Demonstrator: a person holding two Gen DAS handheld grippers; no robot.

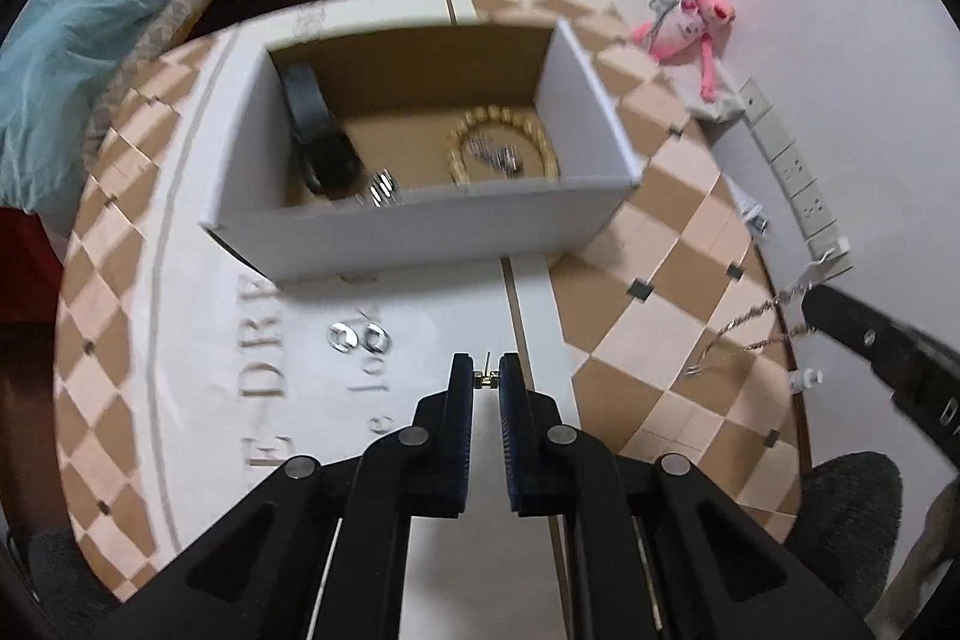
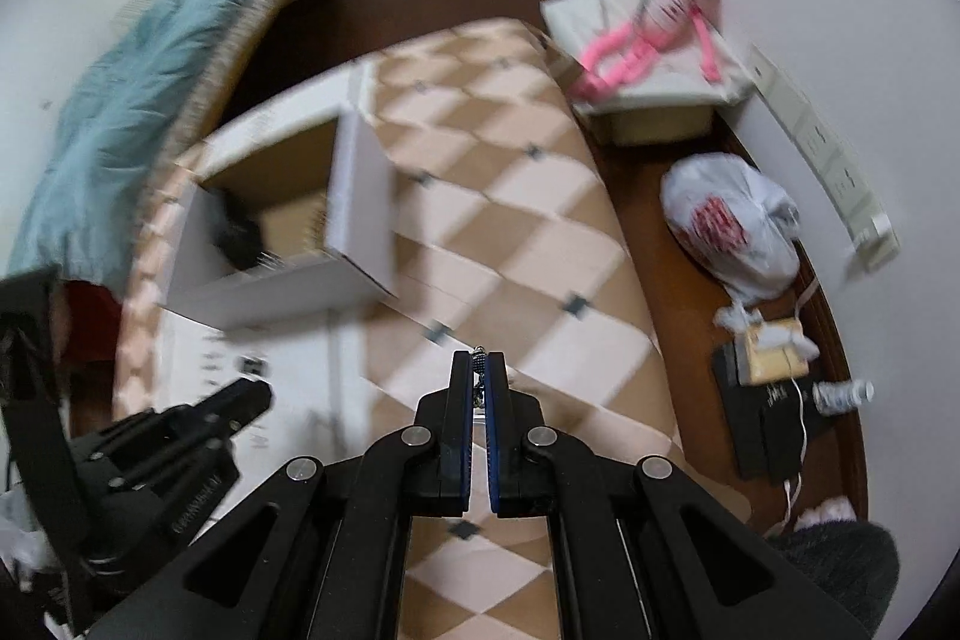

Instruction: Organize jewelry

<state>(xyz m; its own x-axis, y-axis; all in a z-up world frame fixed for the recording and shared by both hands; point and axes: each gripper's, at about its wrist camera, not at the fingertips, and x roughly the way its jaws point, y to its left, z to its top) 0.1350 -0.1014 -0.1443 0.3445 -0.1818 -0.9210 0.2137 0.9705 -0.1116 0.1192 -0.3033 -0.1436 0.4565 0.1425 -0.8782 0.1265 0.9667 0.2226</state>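
Above the checkered tabletop, our right gripper pinches a silver chain, dangling clear of the box. Our left gripper clasps a small gold earring before that box, near two silver rings.

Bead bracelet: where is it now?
Left wrist view: the bead bracelet lies inside the white box, on its right half, ringing some small silver pieces, right of the black strap.
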